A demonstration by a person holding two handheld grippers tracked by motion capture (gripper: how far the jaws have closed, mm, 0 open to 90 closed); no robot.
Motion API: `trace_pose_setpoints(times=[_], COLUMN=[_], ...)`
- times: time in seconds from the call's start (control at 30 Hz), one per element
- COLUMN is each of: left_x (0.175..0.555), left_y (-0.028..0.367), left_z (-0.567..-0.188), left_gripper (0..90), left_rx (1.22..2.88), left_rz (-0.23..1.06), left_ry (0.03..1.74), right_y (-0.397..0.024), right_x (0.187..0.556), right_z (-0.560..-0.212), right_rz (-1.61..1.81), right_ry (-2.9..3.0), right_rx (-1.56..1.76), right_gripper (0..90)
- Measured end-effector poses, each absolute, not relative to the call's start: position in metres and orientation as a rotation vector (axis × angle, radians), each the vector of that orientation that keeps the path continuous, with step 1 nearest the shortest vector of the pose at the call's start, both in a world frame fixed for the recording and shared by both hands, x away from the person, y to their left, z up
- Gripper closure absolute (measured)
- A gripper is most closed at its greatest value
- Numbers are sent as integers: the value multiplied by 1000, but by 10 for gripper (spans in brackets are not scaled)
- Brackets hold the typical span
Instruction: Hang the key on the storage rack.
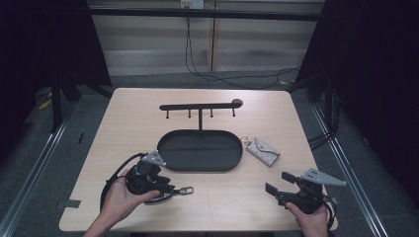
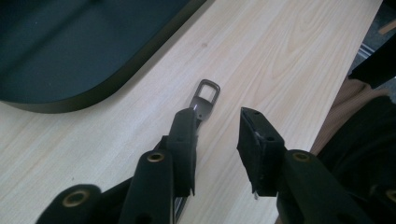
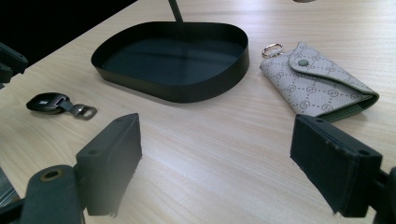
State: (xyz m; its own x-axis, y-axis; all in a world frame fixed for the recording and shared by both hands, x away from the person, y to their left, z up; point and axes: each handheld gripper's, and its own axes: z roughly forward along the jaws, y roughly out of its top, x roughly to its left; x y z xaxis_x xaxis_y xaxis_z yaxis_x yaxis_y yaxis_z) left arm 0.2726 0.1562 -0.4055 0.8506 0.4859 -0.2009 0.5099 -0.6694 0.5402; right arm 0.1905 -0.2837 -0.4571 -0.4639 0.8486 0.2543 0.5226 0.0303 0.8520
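- Your left hand-held gripper [image 1: 170, 188] is hovering low over the near-left worktop [image 1: 128, 113], jaws narrowly apart and gripping nothing. One jaw is sitting right over the key fob [image 3: 46, 102] while the other is standing off to the side over bare wood.
- The fob is lying flat just in front of the tray [image 1: 170, 160], close to its near rim. Its long axis is running roughly left to right across the worktop, dark body towards your left hand, metal loop [image 2: 208, 91] pointing right.
- Risk here: closing now would likely pinch only the strap or push the fob sideways, because it is not centred between the jaws. Coming down harder could scrape a jaw on the wood.
- The rack [image 1: 200, 106] is standing behind the tray, hooks empty.
- The pouch [image 1: 263, 150] is lying right of the tray, ring end towards it.
- Your right hand-held gripper [image 1: 279, 183] is waiting near the front-right edge, jaws wide and empty.
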Motion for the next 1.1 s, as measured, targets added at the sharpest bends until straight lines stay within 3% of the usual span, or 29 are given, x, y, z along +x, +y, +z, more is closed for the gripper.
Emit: trace_pose_setpoints(times=[0.33,1.1], left_x=[279,300], left_y=[132,91], left_z=[-409,-422], left_gripper=[650,656], left_rx=[2588,2772], left_rz=[-27,-141], left_ry=[593,546], right_y=[-284,-284], right_x=[191,191], right_z=[-457,-457], right_rz=[1409,1410], right_ry=[1991,2000], right_rx=[1396,1397], right_gripper=[170,171])
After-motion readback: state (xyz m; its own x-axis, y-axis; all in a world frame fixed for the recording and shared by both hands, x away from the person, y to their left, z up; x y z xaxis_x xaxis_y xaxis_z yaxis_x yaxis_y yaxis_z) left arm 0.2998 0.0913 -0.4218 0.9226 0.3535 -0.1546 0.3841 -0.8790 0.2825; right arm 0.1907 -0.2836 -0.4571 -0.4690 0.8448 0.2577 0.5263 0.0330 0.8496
